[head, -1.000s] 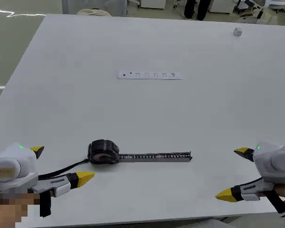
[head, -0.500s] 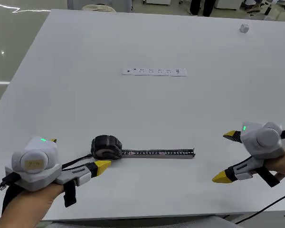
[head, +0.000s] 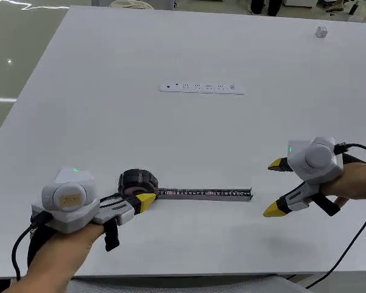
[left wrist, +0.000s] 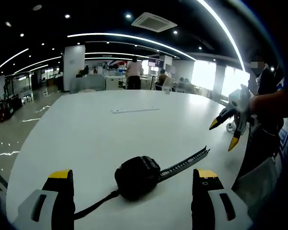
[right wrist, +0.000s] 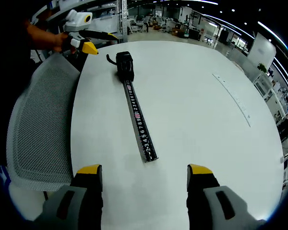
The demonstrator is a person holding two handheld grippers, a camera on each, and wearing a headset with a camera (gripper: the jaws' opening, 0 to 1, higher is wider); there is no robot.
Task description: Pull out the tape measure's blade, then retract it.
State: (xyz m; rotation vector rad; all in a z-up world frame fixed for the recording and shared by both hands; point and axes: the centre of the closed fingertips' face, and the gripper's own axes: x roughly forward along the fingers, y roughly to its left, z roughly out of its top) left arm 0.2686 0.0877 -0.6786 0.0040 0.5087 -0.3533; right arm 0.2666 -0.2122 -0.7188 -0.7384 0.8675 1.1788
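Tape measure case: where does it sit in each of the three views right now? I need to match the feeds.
Head view: tape measure case, lower left, at the left end of the blade.
Left gripper view: bottom centre, between the jaws.
Right gripper view: upper left, at the blade's far end.
Shared landmark: the white power strip.

Matt black tape measure on a smooth, faintly glossy white table.
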